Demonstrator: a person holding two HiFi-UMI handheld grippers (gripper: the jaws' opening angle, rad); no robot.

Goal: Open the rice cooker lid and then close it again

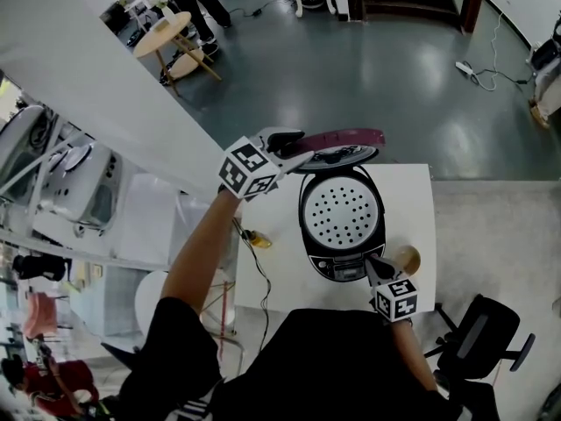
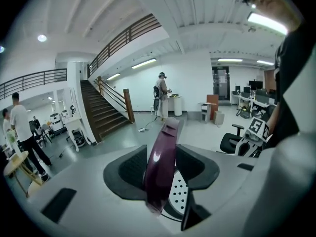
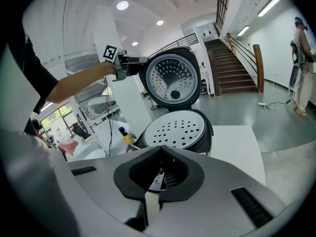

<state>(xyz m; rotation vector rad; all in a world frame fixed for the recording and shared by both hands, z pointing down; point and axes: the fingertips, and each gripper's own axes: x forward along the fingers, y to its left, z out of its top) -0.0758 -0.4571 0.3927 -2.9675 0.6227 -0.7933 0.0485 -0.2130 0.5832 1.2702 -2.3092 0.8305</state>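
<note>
The jaws of your left gripper (image 2: pixel 160 184) clasped the raised maroon-rimmed round lid (image 2: pixel 161 162) edge-on, standing upright over the black rice cooker (image 1: pixel 342 222) at the white table's (image 1: pixel 414 202) far edge. Your right gripper (image 3: pixel 150 181), jaws shut and empty, sat at the cooker's front, farther off.

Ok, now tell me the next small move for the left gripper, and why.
Probably swing the lid forward and down toward the rice cooker. The lid stands fully open, the perforated inner plate is exposed, and the left gripper looks closed on the lid's maroon rim. So opening seems done and only closing remains.
</note>
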